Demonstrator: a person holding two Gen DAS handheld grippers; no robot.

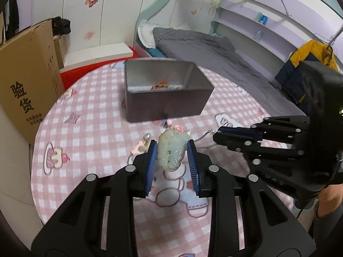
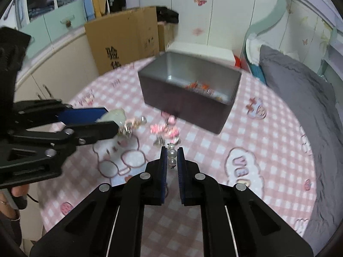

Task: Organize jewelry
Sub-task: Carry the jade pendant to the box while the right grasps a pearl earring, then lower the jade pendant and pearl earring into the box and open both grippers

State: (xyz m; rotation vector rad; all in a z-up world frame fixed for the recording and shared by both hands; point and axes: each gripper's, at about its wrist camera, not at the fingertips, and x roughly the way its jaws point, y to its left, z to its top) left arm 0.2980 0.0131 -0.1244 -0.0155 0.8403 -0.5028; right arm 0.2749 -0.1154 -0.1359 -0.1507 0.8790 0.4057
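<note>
Left wrist view: one pale green carved pendant (image 1: 171, 150) sits clamped between the two blue pads of the left gripper (image 1: 172, 147), above the pink checked tablecloth (image 1: 90, 115). Its top end merges with blurred trinkets behind; edge hard to trace. From the right wrist view only a corner of the pendant (image 2: 115, 115) shows past the near finger.

Right wrist view: right gripper (image 2: 172, 157), jaws nearly closed, pinches a short string of clear beads (image 2: 172, 154); at least two beads visible, lower part hidden between the pads. In the left wrist view the right gripper (image 1: 220, 133) appears side-on at right, tips pressed together, a thin chain (image 1: 203, 138) trailing off left of them; the beads themselves are not resolvable there.

Loose jewelry pile (image 2: 165, 131) on the cloth just near of the box: pink and silvery pieces, motion-blurred, count not determinable.

One grey open-topped box (image 1: 167, 98) at the far middle of the table. Contents: small orange and mixed-colour items (image 2: 199, 87) against the floor of the box, blurred, uncounted.

One cardboard carton (image 1: 27, 79) at far left, cut off by the frame edge. Bed with grey cover (image 1: 214, 51) at far right.
</note>
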